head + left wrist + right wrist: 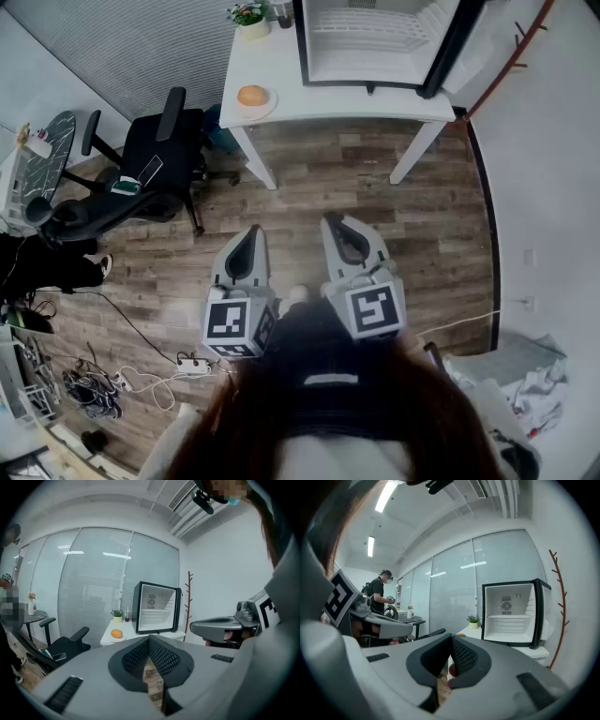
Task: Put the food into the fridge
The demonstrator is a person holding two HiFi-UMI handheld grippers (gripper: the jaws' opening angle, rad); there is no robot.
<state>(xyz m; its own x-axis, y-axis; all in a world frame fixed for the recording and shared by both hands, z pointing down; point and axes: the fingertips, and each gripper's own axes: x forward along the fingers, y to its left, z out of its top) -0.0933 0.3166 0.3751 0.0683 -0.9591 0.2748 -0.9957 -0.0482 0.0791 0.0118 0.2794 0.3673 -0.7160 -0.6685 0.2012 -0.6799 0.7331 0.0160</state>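
A round orange piece of food [253,95] lies on a white plate on the white table [328,103], left of the small fridge [375,42], whose door [448,49] stands open and whose white shelves are bare. Both grippers hover over the wooden floor, well short of the table. My left gripper [250,232] and right gripper [335,222] are side by side, both shut with nothing in them. The left gripper view shows its shut jaws [149,638] pointing at the food [116,633] and fridge [157,607]. The right gripper [451,637] faces the fridge [511,613].
A black office chair [141,173] stands left of the table, and a potted plant [248,16] sits at the table's back left corner. A coat stand [560,611] is right of the fridge. Cables and a power strip [192,366] lie on the floor. A person [377,597] stands far left.
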